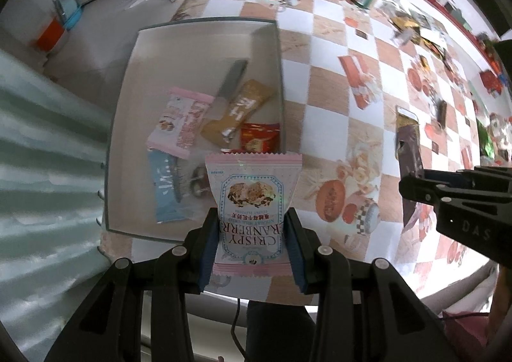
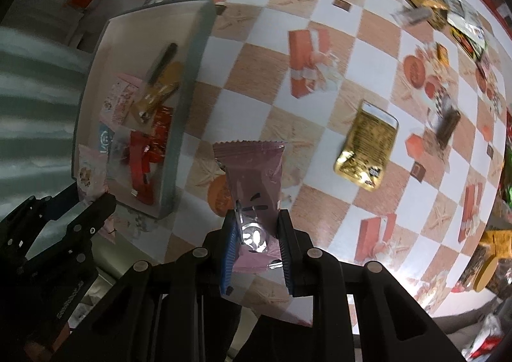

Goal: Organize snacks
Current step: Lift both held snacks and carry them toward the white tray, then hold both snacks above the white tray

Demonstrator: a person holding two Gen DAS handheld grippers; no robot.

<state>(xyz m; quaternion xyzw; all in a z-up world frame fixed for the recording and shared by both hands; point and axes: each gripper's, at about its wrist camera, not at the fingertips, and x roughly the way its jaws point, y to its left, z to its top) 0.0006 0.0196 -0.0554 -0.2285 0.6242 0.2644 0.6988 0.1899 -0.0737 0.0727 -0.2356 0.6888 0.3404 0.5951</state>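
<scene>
**Two packets held beside the box**

Left gripper [image 1: 252,227] clamps a cranberry packet [image 1: 252,198] over the box [image 1: 204,26] rim; right gripper [image 2: 256,234] pinches a pink packet [image 2: 252,176] above the tablecloth [image 2: 320,144] (checkered). Farther off lies a gold packet [image 2: 368,150].

I see a glossy foil gold packet [image 2: 368,150] at two o'clock, a matt cardboard box [image 1: 278,51] and a smooth, plastic-looking checkered tablecloth [image 1: 326,80].
</scene>
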